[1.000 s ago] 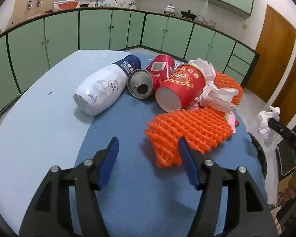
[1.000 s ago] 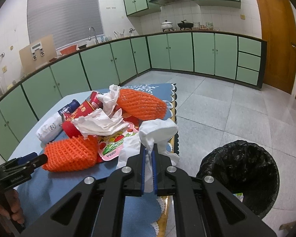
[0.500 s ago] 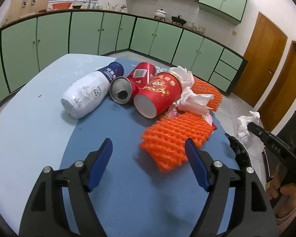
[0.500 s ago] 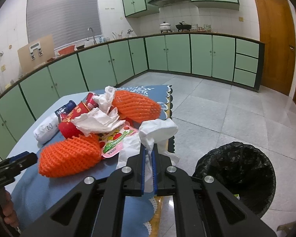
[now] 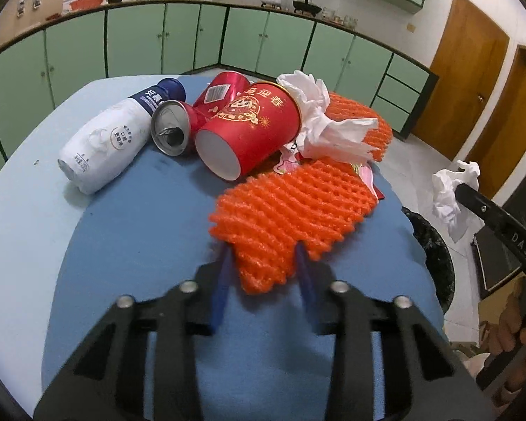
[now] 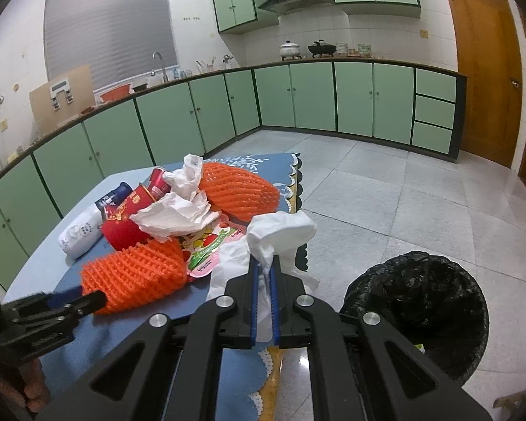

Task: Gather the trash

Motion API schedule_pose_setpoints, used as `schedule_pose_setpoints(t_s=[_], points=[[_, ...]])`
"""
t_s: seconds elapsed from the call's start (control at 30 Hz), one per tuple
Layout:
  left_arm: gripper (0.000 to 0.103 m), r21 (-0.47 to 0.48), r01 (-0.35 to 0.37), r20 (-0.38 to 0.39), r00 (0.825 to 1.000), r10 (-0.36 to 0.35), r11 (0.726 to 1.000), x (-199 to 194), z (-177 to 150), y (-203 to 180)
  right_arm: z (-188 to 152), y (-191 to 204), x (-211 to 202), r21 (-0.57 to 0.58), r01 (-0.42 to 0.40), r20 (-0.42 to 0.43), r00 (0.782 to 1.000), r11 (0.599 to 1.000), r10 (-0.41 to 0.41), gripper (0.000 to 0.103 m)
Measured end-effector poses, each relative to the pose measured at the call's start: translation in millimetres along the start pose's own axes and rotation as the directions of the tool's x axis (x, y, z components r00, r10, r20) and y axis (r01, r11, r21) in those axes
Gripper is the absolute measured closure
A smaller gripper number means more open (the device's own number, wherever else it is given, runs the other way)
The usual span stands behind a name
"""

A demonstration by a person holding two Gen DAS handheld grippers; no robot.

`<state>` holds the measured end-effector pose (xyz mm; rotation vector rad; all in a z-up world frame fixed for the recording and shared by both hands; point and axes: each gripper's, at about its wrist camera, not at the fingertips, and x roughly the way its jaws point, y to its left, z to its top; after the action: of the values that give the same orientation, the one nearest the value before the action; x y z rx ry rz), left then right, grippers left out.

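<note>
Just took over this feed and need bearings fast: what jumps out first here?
The heap of trash on the blue table grabs the eye: the near orange foam net sits between the left tool's blue fingers, with a tipped red paper cup and white bottle behind it. The right tool pinches a crumpled white tissue, and a black-lined bin stands on the floor to its right.

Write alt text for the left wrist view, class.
The left tongs close around the near end of an orange foam fruit net on a blue table. Behind lie a red paper cup, an opened can, a white bottle and crumpled tissue.
</note>
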<state>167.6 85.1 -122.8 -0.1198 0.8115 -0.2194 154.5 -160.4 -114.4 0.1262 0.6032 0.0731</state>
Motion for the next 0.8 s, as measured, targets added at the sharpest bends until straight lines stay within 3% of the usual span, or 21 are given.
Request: schedule_pose_setpoints(t_s=[0.13, 0.4, 0.6, 0.8], points=[[0.087, 0.007, -0.006, 0.027, 1.000, 0.006, 1.000, -2, -3, -3, 0, -3, 0, 0.008, 0.002, -0.001, 1.000, 1.000, -0.002, 0.097], [0.089, 0.012, -0.019, 0.122, 0.992, 0.017, 1.000, -39, 0, -4, 2, -7, -6, 0.008, 0.016, 0.014, 1.000, 1.000, -0.016, 0.097], [0.089, 0.097, 0.043, 0.177, 0.982, -0.059, 0.994, -64, 9, -41, 5, -35, -30, 0.033, 0.071, 0.054, 0.996, 0.997, -0.073, 0.097], [0.089, 0.206, 0.146, 0.178, 0.967, -0.184, 0.968, -53, 18, -106, 1, -90, -55, 0.108, 0.155, 0.073, 0.984, 0.982, -0.163, 0.097]])
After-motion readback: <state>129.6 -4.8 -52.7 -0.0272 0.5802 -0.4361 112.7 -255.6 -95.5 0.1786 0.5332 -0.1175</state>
